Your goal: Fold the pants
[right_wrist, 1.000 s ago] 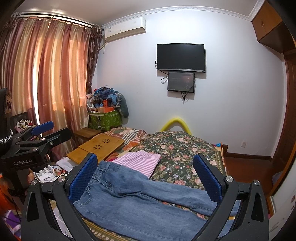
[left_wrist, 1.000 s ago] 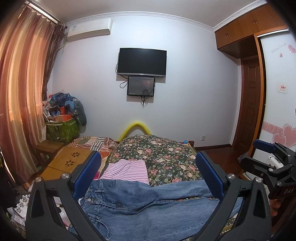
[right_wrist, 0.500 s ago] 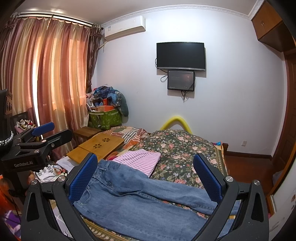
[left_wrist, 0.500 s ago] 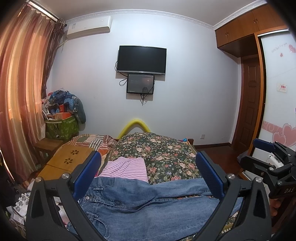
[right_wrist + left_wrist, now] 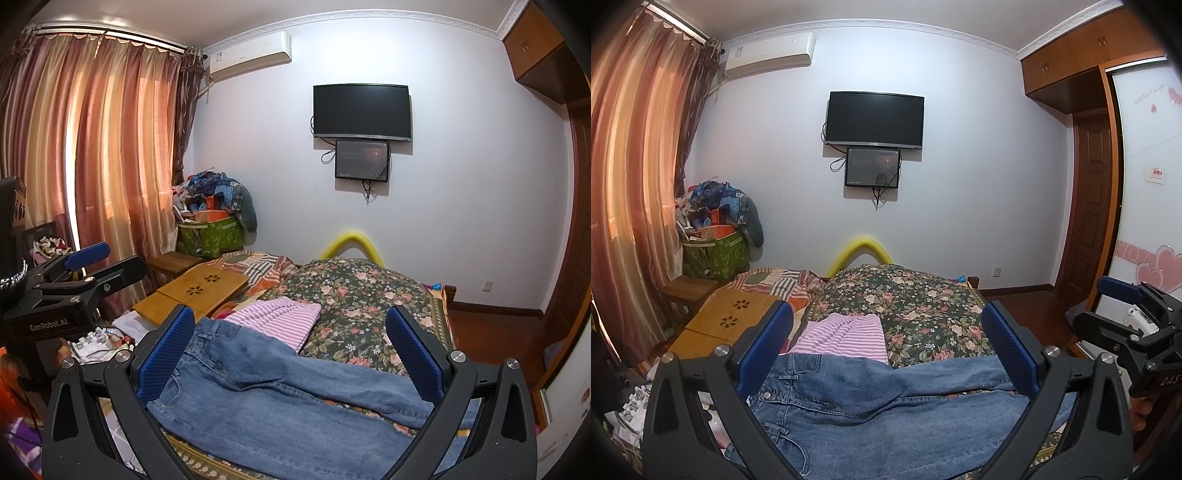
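One pair of jeans (image 5: pixel 886 406) lies spread across the near end of the bed (image 5: pixel 923 314), waistband to my left, its two legs running right. One striped top (image 5: pixel 846 336) sits folded just beyond it. My left gripper (image 5: pixel 886 354) and right gripper (image 5: pixel 291 354) both hover above the jeans, spread wide, holding nothing. One green bin (image 5: pixel 210 236) by the curtains (image 5: pixel 92 155) is heaped with clothes and boxes.
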{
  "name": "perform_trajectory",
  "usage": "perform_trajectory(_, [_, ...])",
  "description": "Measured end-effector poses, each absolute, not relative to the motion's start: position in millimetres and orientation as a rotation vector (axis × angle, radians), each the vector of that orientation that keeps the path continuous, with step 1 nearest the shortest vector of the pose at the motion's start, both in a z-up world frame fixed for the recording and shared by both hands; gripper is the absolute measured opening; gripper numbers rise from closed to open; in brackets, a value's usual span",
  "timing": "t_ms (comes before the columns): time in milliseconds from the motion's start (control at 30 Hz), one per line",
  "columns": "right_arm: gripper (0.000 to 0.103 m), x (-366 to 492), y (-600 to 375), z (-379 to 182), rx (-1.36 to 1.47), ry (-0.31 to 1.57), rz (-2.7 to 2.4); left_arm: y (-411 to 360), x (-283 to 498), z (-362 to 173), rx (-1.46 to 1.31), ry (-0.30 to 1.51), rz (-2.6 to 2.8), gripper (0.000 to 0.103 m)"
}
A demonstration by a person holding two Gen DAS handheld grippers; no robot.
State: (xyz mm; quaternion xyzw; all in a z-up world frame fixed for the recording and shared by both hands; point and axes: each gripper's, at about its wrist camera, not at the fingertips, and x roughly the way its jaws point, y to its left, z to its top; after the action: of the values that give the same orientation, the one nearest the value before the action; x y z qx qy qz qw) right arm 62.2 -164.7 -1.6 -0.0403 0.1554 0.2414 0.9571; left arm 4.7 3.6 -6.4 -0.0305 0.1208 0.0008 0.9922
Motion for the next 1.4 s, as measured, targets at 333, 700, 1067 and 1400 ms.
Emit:
perform_trajectory(333, [0.103,64.9,-164.4,-2.5,-0.082,0.323,0.488,2.4,7.4,-9.0,-0.057,0.249,-0.002,0.103])
perform_trajectory(700, [0.103,117.7,-159.1,-35.5,-0.109,0.422,0.501,27.7,48.3,-33.3,-0.044,0.314,0.041,0.103])
perform_trajectory(1067, [0.103,214.4,-151.5,-89.7,-0.156,0.564,0.482,131.1,157.4,-82.3,-0.099,0.474,0.157,0.103])
perform_trajectory(1400, [0.102,302.1,-122.3,-145.5,-0.229,0.718,0.623,236.5,265.9,-176.2,-0.145,0.713,0.301,0.103])
